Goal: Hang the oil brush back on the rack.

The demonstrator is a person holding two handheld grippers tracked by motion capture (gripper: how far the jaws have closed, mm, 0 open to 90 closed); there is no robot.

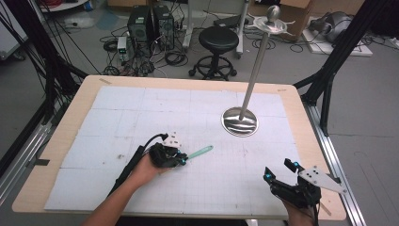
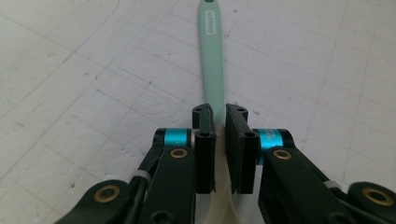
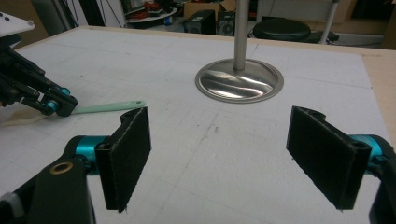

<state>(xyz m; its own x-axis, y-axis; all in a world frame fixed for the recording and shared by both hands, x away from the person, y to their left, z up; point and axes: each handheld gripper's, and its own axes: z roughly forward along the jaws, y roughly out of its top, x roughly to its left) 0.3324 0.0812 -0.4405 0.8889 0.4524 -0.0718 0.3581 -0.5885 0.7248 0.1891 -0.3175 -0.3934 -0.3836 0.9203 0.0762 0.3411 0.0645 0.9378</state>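
L gripper (image 2: 218, 122) had jaws pinched on the mint-green brush (image 2: 212, 51) at the handle's near end; brush lay flat on the gridded mat (image 1: 141, 108), mid-table. Long axis ran straight out from the jaws, up-right toward the steel stand (image 1: 240, 121) in high view. R gripper (image 3: 219, 154) gaped wide, held nothing, well apart at near-right edge. L hand clearly nearer.
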